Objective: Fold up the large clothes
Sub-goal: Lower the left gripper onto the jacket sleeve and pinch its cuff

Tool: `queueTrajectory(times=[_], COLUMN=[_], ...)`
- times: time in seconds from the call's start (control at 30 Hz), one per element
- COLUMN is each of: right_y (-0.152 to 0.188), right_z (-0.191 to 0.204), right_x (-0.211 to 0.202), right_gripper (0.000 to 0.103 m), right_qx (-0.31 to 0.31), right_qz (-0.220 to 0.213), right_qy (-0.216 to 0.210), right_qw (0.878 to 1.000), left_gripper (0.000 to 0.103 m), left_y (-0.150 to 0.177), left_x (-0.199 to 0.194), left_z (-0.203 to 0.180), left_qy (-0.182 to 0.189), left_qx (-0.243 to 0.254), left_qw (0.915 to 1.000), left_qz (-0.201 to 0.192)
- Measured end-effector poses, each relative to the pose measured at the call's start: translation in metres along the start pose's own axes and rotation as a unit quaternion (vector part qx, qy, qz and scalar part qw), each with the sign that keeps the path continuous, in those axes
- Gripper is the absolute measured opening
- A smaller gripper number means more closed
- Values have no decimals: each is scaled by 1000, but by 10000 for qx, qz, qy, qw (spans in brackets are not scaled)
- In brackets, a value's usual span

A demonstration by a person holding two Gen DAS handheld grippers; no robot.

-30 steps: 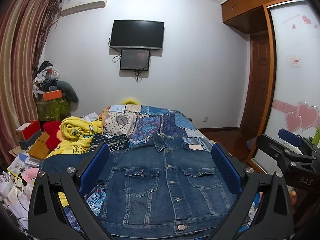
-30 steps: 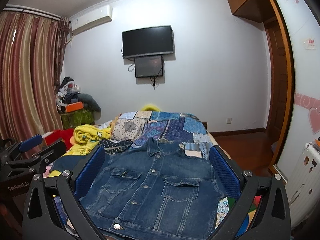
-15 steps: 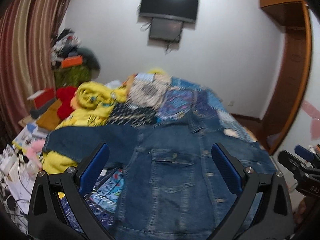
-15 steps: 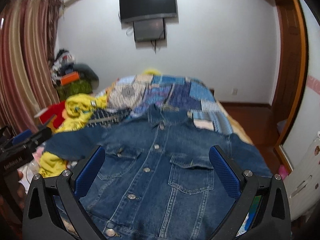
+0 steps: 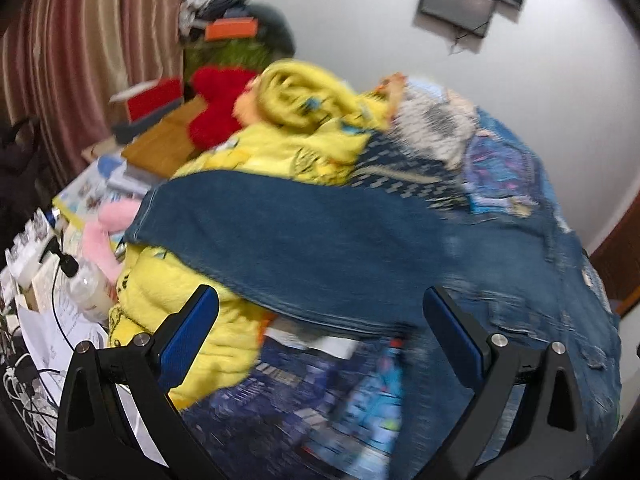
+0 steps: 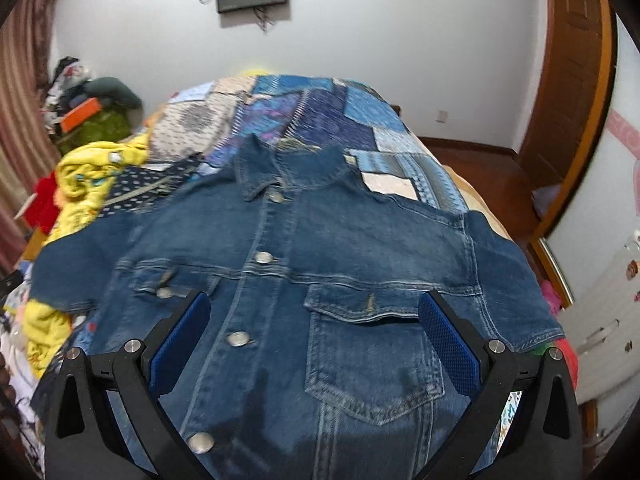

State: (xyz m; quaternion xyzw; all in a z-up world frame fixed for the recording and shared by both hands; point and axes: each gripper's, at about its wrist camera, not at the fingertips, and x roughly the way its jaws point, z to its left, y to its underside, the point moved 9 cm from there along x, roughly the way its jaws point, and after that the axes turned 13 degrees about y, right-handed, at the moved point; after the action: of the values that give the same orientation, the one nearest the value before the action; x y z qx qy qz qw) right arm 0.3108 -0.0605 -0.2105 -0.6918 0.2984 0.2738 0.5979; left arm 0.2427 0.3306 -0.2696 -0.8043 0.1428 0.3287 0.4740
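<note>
A blue denim jacket (image 6: 304, 264) lies front up and buttoned on the bed, collar toward the far wall, sleeves spread out to both sides. My right gripper (image 6: 314, 332) is open and empty, low over the jacket's chest pockets. In the left wrist view the jacket's left sleeve (image 5: 304, 240) stretches across a heap of yellow clothes. My left gripper (image 5: 320, 328) is open and empty, just above the lower edge of that sleeve. That view is blurred.
A patchwork quilt (image 6: 320, 120) covers the bed. Yellow clothes (image 5: 304, 128) and a red plush (image 5: 216, 104) are heaped at the left. A cluttered side table with a bottle (image 5: 86, 284), papers and cables stands at the far left. A wooden door (image 6: 568, 80) is at the right.
Both grippers have dropped toward the bed. The left one has swung left, toward the jacket's left sleeve. The right one has closed in on the jacket's front.
</note>
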Motion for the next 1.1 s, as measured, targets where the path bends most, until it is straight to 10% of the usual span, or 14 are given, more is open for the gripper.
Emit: queueTrajectory(times=[0.27,0.7,1.1], right_y=[0,-1,-8], right_z=[0,10,7], right_x=[36,53,35], right_gripper=[103,103,103], right_qx=[44,19,31], right_qz=[362,520,331], right_qy=[156,-9,-73], right_qw=[9992,9986,9994], left_gripper=[103,66,15], left_y=[16,24,-39], left_x=[63,110,68], left_z=[52,110,80], left_qy=[934,909,55], left_qx=[-956,-2136,-677], left_qw=[9887,9692,9973], left_qz=[682,824,285])
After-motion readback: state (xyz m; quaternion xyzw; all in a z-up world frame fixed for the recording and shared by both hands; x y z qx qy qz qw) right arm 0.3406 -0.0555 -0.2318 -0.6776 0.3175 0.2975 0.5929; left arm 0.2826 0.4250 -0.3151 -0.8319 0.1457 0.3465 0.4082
